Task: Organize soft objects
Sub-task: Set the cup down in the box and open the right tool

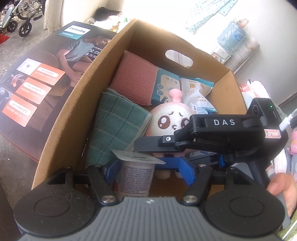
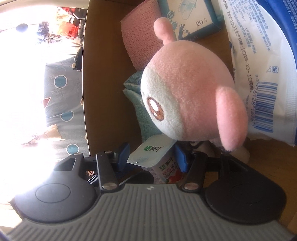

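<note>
Left wrist view: an open cardboard box fills the middle of the frame, holding a pink cloth at the upper left of its interior, a green checked cloth below it, a blue-and-white carton and a white packet toward the upper right, and a pink-and-white plush toy at centre. The left gripper, at the lower middle, has its blue fingers spread on either side of a yogurt cup; contact with the cup cannot be made out. The right gripper enters from the right edge, its black body lying across the toy's lower half, with part of a hand on its handle. Only this view shows the printed appliance box at the left and the wheelchairs at the upper left. Right wrist view: the plush toy appears close up from the side and fills the centre, the white packet with its barcode occupies the right, and the carton and pink cloth are cut off by the top edge. The right gripper stands spread, its blue fingers flanking the yogurt cup and its foil lid. The green cloth is mostly hidden behind the toy. The toy's body and legs are hidden in both views.
</note>
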`<state>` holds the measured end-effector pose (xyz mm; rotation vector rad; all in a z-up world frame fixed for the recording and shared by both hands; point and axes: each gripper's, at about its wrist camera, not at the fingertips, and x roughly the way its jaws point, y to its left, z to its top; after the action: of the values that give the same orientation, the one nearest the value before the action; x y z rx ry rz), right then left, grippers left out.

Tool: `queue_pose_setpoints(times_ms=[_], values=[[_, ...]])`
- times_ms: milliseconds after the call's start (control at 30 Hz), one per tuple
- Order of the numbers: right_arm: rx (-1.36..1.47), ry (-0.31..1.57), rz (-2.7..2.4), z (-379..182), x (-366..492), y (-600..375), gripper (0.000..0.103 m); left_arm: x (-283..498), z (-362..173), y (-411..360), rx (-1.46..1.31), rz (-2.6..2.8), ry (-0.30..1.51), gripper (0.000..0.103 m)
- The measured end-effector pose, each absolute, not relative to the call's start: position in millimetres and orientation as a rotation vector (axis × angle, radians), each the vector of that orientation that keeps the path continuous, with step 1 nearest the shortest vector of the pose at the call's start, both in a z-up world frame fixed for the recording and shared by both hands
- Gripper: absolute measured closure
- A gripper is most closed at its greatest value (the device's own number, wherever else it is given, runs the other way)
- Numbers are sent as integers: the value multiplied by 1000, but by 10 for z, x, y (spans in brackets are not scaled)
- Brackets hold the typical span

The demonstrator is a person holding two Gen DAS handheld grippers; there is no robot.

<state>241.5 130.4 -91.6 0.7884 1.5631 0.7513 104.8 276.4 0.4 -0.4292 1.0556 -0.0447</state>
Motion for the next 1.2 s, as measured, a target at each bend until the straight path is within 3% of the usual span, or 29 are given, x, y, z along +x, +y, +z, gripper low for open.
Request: queue_pose_setpoints(times_ms=[567,1200], values=[[739,1486,921,-601,2234,1363,50,784,110,2659,-411,-122,1023,34],[791,1536,688,-794,2404,1276,50,943,61,2910,-549,-43,1064,35]])
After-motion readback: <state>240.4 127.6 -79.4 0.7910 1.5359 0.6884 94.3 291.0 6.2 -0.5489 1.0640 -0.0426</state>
